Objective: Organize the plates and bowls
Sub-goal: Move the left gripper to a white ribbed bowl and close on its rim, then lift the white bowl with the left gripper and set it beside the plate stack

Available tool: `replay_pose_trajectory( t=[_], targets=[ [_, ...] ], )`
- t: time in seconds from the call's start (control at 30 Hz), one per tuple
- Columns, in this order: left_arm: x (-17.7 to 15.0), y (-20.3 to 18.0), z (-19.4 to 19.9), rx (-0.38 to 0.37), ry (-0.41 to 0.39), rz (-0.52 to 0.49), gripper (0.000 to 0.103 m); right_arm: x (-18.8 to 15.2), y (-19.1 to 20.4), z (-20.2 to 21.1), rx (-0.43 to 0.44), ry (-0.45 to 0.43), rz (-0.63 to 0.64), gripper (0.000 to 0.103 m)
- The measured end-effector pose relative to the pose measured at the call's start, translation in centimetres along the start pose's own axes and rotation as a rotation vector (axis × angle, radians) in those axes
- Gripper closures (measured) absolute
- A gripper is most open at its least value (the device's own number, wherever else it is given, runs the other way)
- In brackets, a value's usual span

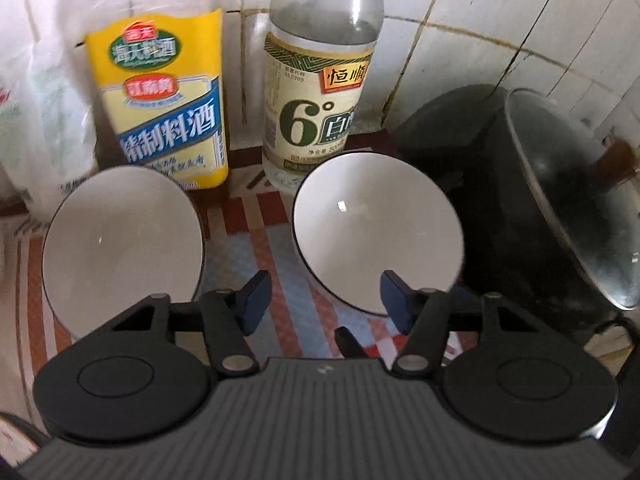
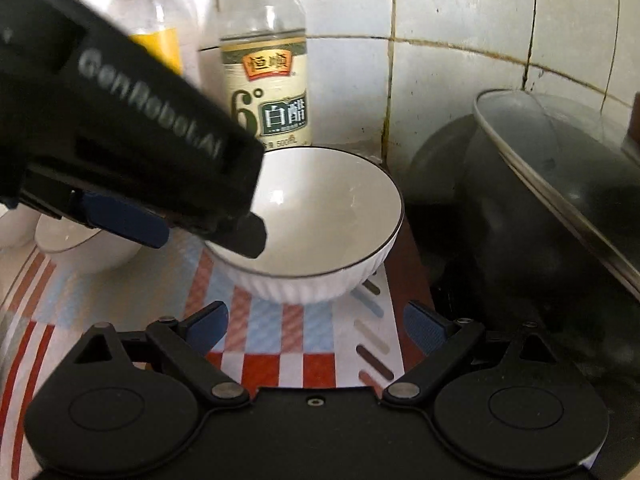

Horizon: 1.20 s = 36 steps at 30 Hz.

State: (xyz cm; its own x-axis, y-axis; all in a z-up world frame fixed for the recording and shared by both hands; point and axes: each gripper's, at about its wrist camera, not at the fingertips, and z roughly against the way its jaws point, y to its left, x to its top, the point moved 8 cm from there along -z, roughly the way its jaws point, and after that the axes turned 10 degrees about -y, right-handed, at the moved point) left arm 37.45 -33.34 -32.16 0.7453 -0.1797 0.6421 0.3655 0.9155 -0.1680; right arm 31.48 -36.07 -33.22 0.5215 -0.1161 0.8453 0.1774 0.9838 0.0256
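Jaws of the left gripper [image 1: 324,300] stand apart, empty, the right finger over the near rim of the right bowl [image 1: 378,232]; the left bowl [image 1: 122,240] sits just left. Right gripper [image 2: 316,326] jaws gape before that bowl, 2 bottles [image 1: 316,92] beyond

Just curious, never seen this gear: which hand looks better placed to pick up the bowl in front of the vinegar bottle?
Probably the left gripper: its open jaws already straddle the near rim of the bowl. The right gripper hangs short of it, over the mat.
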Motion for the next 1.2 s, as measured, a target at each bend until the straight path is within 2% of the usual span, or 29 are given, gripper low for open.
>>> replay_pose_trajectory(
  t=[0.1,0.2,0.27,0.33,0.4,0.5,0.57,0.63,0.8,1.0,1.2],
  targets=[
    [0.2,0.6,-1.3,0.04,0.023,0.021,0.054,0.2,0.1,-0.6,0.017,-0.007,0.006,0.007],
    [0.5,1.1,-2.1,0.069,0.016,0.026,0.055,0.4,0.7,-1.2,0.019,-0.007,0.049,0.007],
    [0.5,1.1,-2.3,0.063,0.011,0.014,0.064,0.4,1.1,-1.8,0.003,-0.004,0.089,0.007],
    [0.5,1.0,-2.5,0.045,0.015,0.003,0.08,0.5,1.4,-2.2,-0.005,-0.009,0.113,0.007],
    [0.5,0.6,-2.3,0.02,0.003,0.004,0.086,0.6,1.4,-2.4,-0.009,-0.017,0.112,0.007],
    [0.4,0.2,-2.6,0.047,-0.003,-0.027,0.087,0.8,1.6,-2.5,-0.002,-0.018,0.114,0.007],
    [0.3,-0.2,-2.4,0.065,-0.002,-0.057,0.087,1.0,1.8,-2.5,-0.001,-0.016,0.159,0.007],
    [0.2,-0.4,-2.1,0.066,0.001,-0.061,0.087,1.1,1.9,-2.3,0.003,-0.003,0.182,0.007],
    [-0.3,-0.7,-1.0,0.051,0.02,-0.095,0.087,0.8,2.0,-1.3,0.024,0.016,0.144,0.007],
    [-0.9,-0.6,1.8,0.037,0.03,-0.108,0.087,0.8,2.7,0.9,0.05,0.029,0.109,0.007],
    [-1.7,-0.7,6.8,0.061,-0.001,-0.109,0.087,1.3,4.5,5.6,0.091,0.014,0.118,0.007]
  ],
)
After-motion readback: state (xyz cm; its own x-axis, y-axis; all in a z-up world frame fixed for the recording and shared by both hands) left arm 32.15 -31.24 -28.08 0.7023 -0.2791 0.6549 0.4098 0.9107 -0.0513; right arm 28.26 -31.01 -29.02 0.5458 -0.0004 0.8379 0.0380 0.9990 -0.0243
